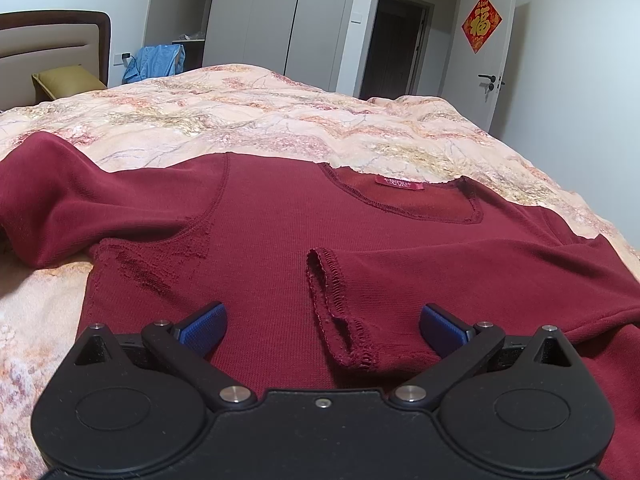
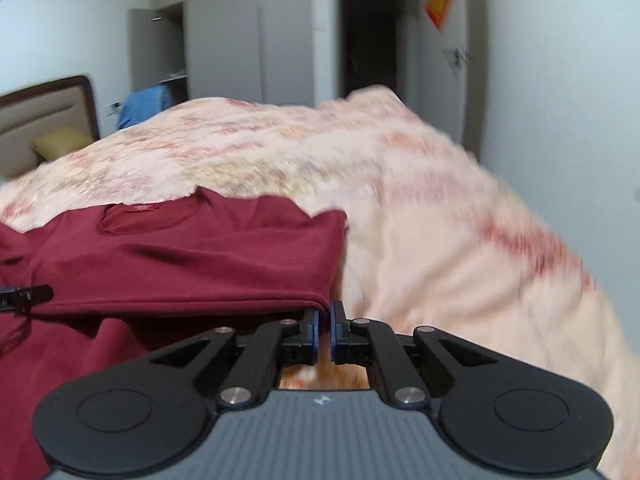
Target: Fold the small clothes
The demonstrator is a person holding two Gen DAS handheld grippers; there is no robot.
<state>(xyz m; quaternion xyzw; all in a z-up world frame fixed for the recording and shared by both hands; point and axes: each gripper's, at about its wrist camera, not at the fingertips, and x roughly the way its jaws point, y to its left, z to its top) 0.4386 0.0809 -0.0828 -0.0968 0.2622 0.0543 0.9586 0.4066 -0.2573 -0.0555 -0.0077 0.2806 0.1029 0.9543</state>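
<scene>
A dark red long-sleeved top (image 1: 280, 216) lies flat on the bed, neckline with a red label (image 1: 400, 184) away from me. Its right sleeve is folded across the chest, the cuff (image 1: 336, 304) lying between my left gripper's blue pads. My left gripper (image 1: 324, 320) is open just above the top's lower part. In the right wrist view the top (image 2: 180, 256) lies to the left. My right gripper (image 2: 325, 320) is shut and empty, next to the folded edge of the sleeve (image 2: 312, 300). The tip of the left gripper (image 2: 28, 294) shows at the left edge.
The bed carries a peach floral quilt (image 1: 280, 112). A headboard (image 1: 56, 40) and a yellow pillow (image 1: 68, 80) are at far left. Blue clothing (image 1: 156, 62) hangs by the wardrobe. A door (image 1: 492, 60) stands at right.
</scene>
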